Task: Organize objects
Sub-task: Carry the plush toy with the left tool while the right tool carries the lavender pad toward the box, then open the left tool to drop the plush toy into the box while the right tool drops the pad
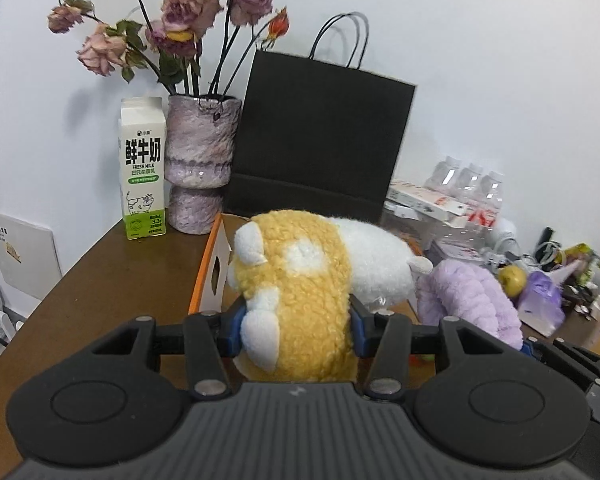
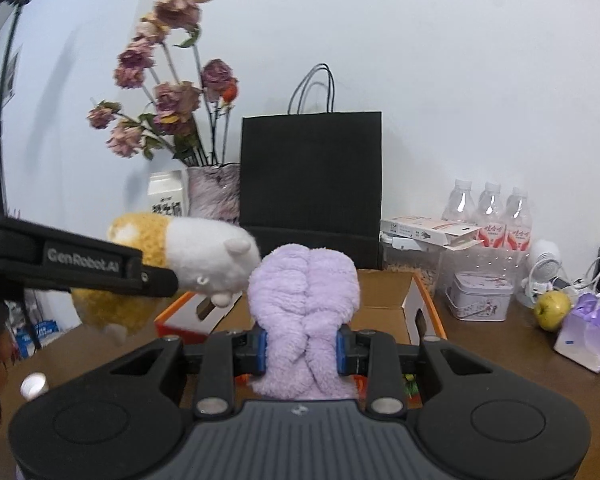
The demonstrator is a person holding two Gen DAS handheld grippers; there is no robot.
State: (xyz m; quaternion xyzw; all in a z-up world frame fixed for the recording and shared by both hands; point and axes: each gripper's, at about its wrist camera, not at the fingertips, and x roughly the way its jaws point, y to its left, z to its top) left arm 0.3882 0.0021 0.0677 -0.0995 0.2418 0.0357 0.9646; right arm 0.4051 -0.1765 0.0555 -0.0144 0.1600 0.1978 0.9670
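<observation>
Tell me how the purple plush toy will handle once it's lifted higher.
The purple plush toy probably squashes easily: the right gripper pinches its fluffy body narrow. It looks light and floppy, so its free top may droop or sway. The fuzzy pile likely grips the jaws well and seems unlikely to slip.

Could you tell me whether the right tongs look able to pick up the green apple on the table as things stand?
Probably not yet: the right tongs are shut on the purple plush. The apple lies unobstructed on the table to their right.
</observation>
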